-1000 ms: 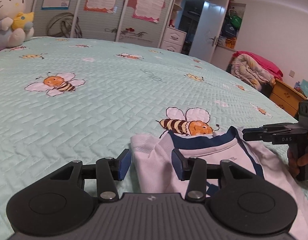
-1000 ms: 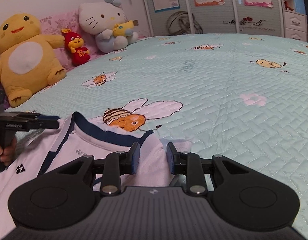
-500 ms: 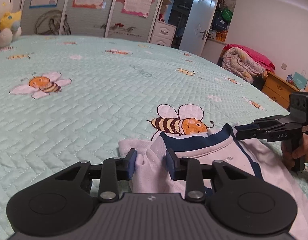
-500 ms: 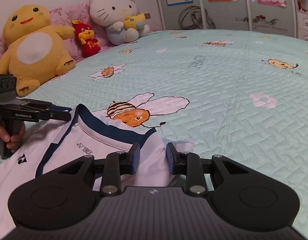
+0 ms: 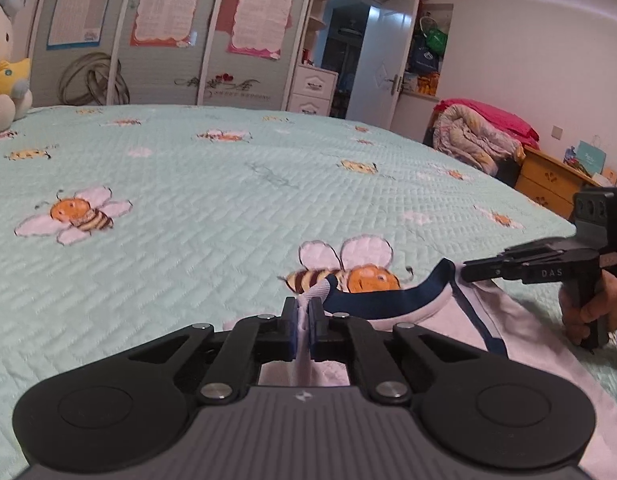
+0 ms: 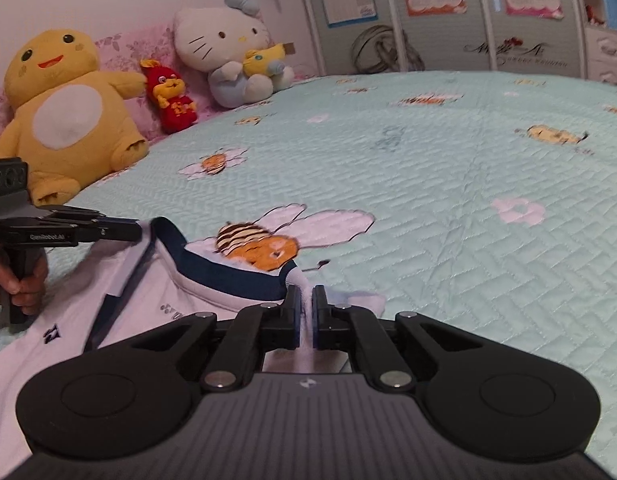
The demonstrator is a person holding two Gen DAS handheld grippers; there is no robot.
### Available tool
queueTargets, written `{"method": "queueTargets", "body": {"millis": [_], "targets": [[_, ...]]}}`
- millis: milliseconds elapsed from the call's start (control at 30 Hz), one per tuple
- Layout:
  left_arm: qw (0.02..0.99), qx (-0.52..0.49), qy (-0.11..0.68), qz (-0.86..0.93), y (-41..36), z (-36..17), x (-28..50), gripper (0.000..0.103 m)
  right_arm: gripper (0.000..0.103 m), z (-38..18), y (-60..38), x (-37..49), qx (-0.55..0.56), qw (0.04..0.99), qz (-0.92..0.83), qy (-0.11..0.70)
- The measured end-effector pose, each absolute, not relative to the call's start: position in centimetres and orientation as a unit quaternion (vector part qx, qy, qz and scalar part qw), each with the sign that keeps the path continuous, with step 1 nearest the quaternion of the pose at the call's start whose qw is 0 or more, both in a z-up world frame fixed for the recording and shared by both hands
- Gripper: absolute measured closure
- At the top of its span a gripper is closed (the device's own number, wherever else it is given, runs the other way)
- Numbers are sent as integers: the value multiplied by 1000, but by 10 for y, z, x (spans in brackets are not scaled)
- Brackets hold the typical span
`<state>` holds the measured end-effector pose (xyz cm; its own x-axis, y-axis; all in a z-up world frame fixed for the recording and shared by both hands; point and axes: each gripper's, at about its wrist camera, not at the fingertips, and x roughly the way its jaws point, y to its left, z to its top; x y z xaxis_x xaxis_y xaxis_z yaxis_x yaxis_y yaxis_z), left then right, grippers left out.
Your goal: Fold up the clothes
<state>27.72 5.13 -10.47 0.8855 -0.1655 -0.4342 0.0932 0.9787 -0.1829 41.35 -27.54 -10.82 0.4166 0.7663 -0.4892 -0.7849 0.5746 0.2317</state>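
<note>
A white shirt (image 5: 520, 344) with a navy collar (image 5: 384, 300) lies on the bee-print bedspread (image 5: 188, 220). My left gripper (image 5: 304, 314) is shut on a pinch of the shirt's shoulder fabric. In the right wrist view the same shirt (image 6: 120, 304) shows its navy collar (image 6: 228, 276), and my right gripper (image 6: 305, 304) is shut on the other shoulder. Each view shows the opposite gripper from the side: the right gripper (image 5: 474, 270) held by a hand (image 5: 584, 312), and the left gripper (image 6: 128, 230) at the collar's far end.
Plush toys sit at the bed's head: a yellow one (image 6: 64, 108), a small red one (image 6: 172, 96) and a white cat (image 6: 228, 56). A wardrobe (image 5: 168, 40) stands beyond the bed. A pile of bedding (image 5: 480, 136) and a wooden dresser (image 5: 556, 184) are at the right.
Both grippers went from open around the shirt's shoulders to shut on the fabric. The collar has lifted slightly off the bedspread.
</note>
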Motion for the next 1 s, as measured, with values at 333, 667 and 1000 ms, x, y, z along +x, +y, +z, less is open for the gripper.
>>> {"method": "queueTargets", "body": {"millis": [333, 667, 1000], "targets": [[960, -52, 275, -20, 50, -128, 298, 82, 94, -123, -270, 434, -3, 851, 423, 310], [959, -225, 170, 21, 77, -84, 246, 37, 72, -95, -315, 404, 152, 844, 417, 302], [920, -269, 285, -3, 68, -136, 320, 50, 91, -154, -296, 449, 332, 764, 356, 423]]}}
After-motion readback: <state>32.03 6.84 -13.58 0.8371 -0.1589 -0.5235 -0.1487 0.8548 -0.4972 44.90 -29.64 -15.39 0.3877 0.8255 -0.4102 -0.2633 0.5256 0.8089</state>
